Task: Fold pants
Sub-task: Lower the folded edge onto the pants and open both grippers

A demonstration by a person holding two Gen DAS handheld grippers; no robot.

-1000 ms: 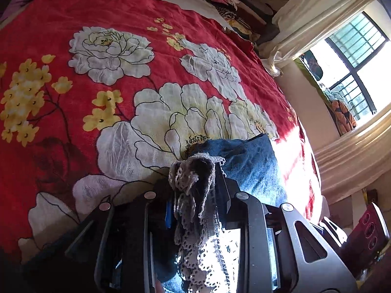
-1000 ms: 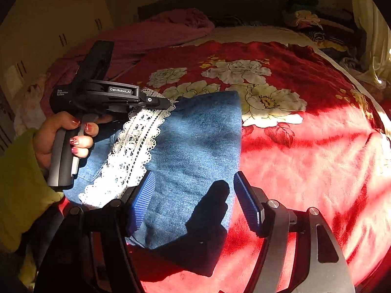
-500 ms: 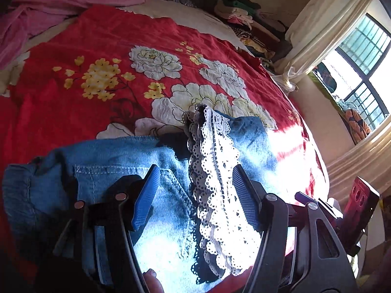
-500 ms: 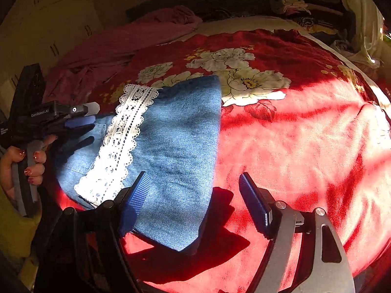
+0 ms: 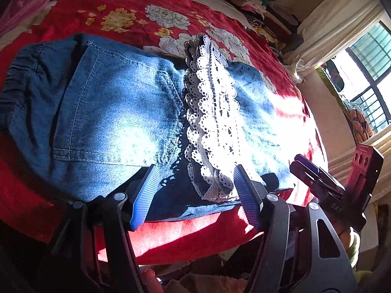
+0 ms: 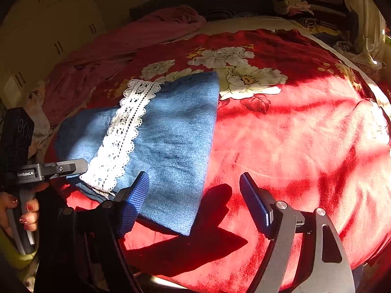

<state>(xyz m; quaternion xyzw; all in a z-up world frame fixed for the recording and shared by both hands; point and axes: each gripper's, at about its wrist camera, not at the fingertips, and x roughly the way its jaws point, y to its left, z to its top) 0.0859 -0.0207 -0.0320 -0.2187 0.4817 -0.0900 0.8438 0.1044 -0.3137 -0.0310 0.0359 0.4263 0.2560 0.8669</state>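
Observation:
Blue denim pants (image 5: 117,112) lie folded on the red flowered bedspread (image 5: 171,229), a white lace hem (image 5: 212,112) lying across them. My left gripper (image 5: 195,171) hovers at their near edge. Its jaws are closing, the hem's end lies in the gap, and the pads are not pressing on it. The right gripper (image 5: 303,164) shows at the right of this view. In the right wrist view the pants (image 6: 176,131) and lace (image 6: 124,131) lie left of centre. My right gripper (image 6: 194,178) stands open over the pants' corner and the bedspread (image 6: 293,146), holding nothing. The left gripper (image 6: 78,167) reaches in from the left.
A pink blanket (image 6: 146,31) is bunched at the bed's far left. Piled clothes (image 5: 256,2) lie at the far end near a curtained window (image 5: 371,56). A wardrobe (image 6: 36,36) stands left of the bed. A person's hand (image 6: 27,214) holds the left gripper's handle.
The left gripper has let go of the lace hem and drawn back to the near edge; the hem now lies on the pants. The right gripper has opened wider and pulled back slightly.

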